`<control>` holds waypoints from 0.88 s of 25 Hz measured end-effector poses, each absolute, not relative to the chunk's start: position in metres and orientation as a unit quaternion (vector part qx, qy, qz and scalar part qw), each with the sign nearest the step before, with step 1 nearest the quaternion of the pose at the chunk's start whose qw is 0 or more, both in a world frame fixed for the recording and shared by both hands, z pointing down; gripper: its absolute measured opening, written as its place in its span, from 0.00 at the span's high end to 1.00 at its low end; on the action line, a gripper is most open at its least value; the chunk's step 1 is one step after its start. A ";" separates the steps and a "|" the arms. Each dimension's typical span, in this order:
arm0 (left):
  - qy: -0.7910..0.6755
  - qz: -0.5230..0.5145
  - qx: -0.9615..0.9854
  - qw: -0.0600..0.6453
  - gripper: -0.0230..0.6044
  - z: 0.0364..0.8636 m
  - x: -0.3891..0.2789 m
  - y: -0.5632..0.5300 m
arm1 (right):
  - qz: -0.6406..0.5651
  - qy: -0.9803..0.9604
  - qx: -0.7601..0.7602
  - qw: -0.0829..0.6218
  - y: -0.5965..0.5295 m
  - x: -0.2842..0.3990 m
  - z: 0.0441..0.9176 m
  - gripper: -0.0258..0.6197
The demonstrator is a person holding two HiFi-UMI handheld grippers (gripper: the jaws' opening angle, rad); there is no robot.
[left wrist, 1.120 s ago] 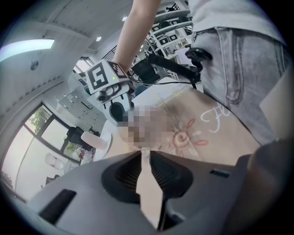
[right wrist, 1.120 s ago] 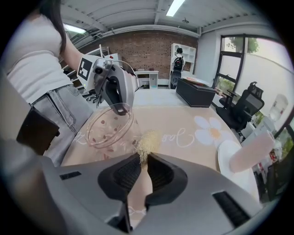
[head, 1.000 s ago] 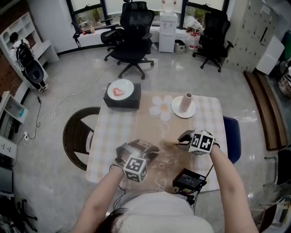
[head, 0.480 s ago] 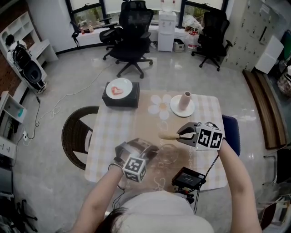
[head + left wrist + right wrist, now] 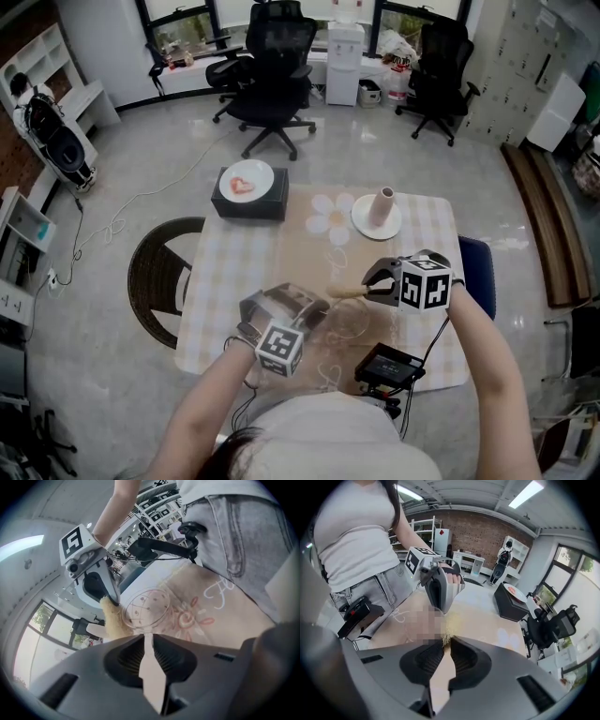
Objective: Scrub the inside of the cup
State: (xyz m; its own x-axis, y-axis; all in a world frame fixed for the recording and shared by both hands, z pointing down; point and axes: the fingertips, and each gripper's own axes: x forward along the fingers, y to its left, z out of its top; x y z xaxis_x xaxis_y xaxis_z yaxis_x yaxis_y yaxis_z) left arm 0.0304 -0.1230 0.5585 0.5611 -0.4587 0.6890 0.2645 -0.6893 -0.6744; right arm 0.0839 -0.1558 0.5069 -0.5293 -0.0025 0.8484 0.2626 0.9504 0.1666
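Observation:
A clear glass cup (image 5: 347,319) stands on the checked table (image 5: 234,272) in front of me. My left gripper (image 5: 317,315) is shut on the cup's handle; in the left gripper view the handle (image 5: 147,641) sits pinched between the jaws, with the cup (image 5: 149,605) just beyond. My right gripper (image 5: 372,289) is shut on the pale wooden handle of a brush (image 5: 345,292), held level over the cup's far rim. The brush's yellowish bristles (image 5: 112,620) show beside the cup's rim, and the same bristles (image 5: 448,636) show past the right jaws. Whether the bristles touch the glass is unclear.
A black box (image 5: 251,204) bearing a white plate stands at the table's far left. A white plate (image 5: 367,225) with a beige cylinder is at the far right. A black device (image 5: 389,367) lies at the near edge. A wicker chair (image 5: 155,277) is left, a blue seat (image 5: 478,272) right.
The right gripper lifted the brush up out of the cup, then came back down a little toward the rim. The left gripper and cup stayed put.

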 end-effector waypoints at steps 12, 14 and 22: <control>0.058 -0.464 -0.780 0.415 0.86 0.560 0.032 -0.122 | -0.079 -0.853 -0.082 0.509 -0.168 0.086 0.546 0.88; 0.055 -0.465 -0.780 0.415 0.86 0.565 0.032 -0.121 | -0.069 -0.853 -0.081 0.510 -0.171 0.086 0.551 0.88; 0.053 -0.464 -0.775 0.425 0.86 0.565 0.033 -0.122 | -0.055 -0.842 -0.076 0.531 -0.178 0.091 0.572 0.88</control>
